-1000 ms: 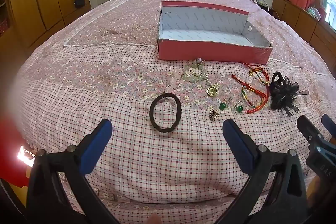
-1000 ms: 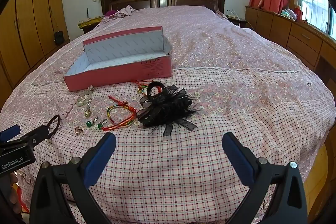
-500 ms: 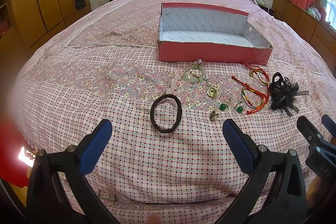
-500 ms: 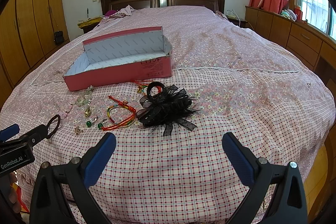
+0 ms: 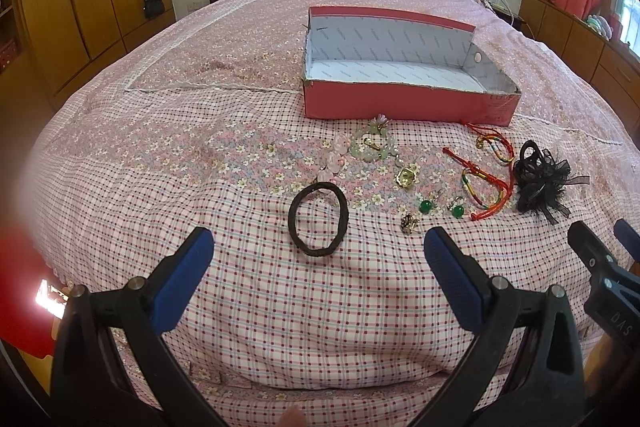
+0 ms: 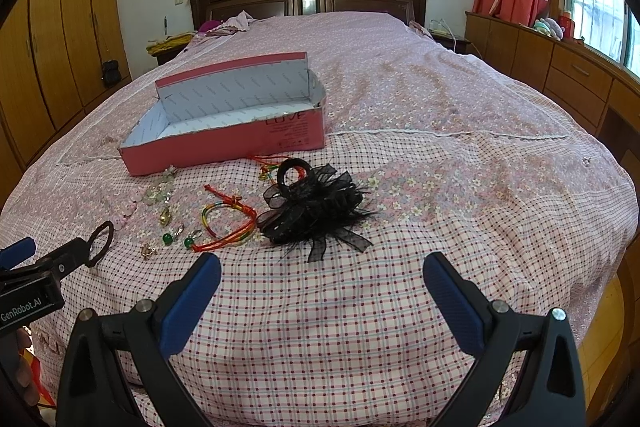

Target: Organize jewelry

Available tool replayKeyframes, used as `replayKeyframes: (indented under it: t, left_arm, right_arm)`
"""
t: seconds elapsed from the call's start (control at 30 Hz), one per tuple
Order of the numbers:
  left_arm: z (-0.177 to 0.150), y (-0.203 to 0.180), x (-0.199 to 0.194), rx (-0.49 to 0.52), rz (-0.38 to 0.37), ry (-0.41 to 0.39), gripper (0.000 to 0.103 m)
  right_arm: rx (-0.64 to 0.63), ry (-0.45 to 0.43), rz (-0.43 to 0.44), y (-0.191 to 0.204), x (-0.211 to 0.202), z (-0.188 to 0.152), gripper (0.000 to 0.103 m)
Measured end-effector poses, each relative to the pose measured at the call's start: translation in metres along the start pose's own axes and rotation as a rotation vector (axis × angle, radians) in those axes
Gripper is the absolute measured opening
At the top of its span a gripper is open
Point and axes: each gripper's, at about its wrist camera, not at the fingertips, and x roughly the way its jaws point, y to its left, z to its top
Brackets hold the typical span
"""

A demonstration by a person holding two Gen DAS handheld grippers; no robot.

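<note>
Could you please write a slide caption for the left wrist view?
Open left claw faces a dark hair tie on the checked bedspread, with the empty pink box behind.

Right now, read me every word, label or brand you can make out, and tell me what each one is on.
"LOVE" on the end wall of the pink box; the smaller print under it is too blurred to read.
"GenRobot.AI" on the body of the left gripper, seen from the right wrist.
"DAS" on the body of the right gripper, seen from the left wrist; the rest is cut off.
</note>
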Motion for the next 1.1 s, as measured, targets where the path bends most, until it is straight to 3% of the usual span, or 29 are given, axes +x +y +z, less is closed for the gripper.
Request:
replayKeyframes:
  t: [1.1]
  left_arm:
    - [0.0056, 0.005, 0.0037, -0.004, 0.001, 0.002, 0.098]
  right_arm:
    - [-0.002, 0.0, -0.001, 0.0, 0.0013, -0.0009, 0.103]
